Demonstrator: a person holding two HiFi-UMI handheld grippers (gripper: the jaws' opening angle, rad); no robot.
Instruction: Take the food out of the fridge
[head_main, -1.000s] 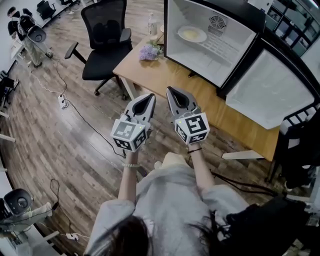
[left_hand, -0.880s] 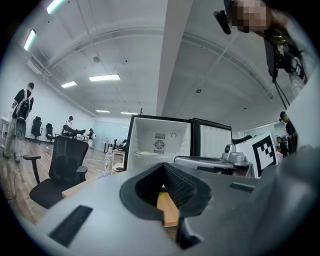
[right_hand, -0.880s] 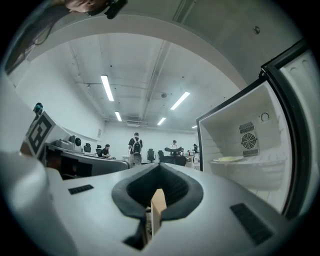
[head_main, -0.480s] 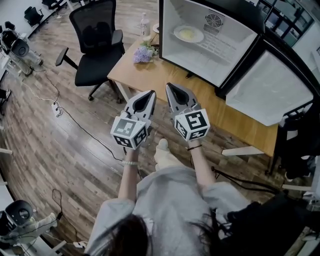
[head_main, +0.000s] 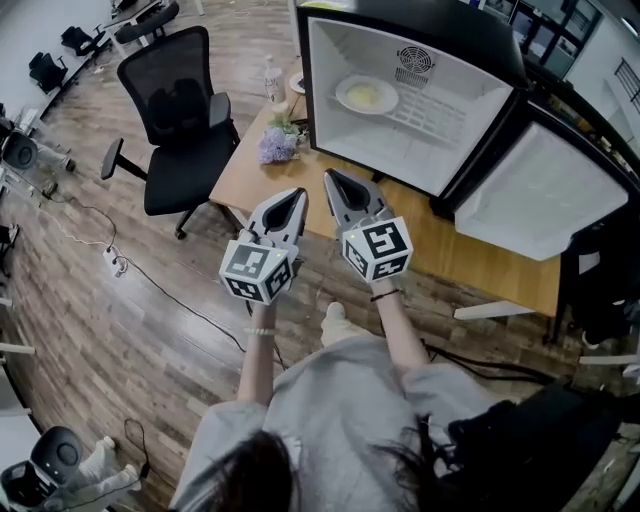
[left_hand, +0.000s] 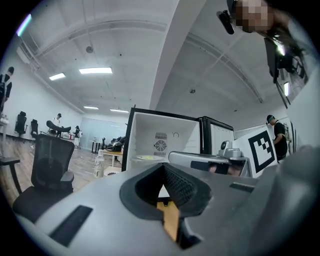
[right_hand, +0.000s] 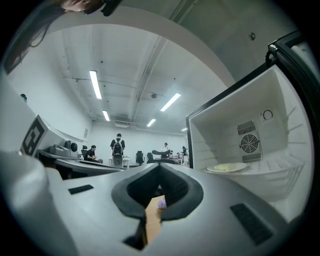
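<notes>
Head view: the food (head_main: 364, 94), something pale yellow as far as I can tell, sits on a plate (head_main: 343, 102) inside the fridge (head_main: 440, 125), whose door (head_main: 540, 195) is swung wide for access. Left claw (head_main: 299, 193) and right claw (head_main: 330, 176) are pressed together and empty, side by side short of the worktop (head_main: 300, 165), probably just approaching.

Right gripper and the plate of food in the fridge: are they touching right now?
Apart. The head view shows the right gripper, shut and empty, short of the open fridge, with bare table between its tips and the plate on the shelf.
</notes>
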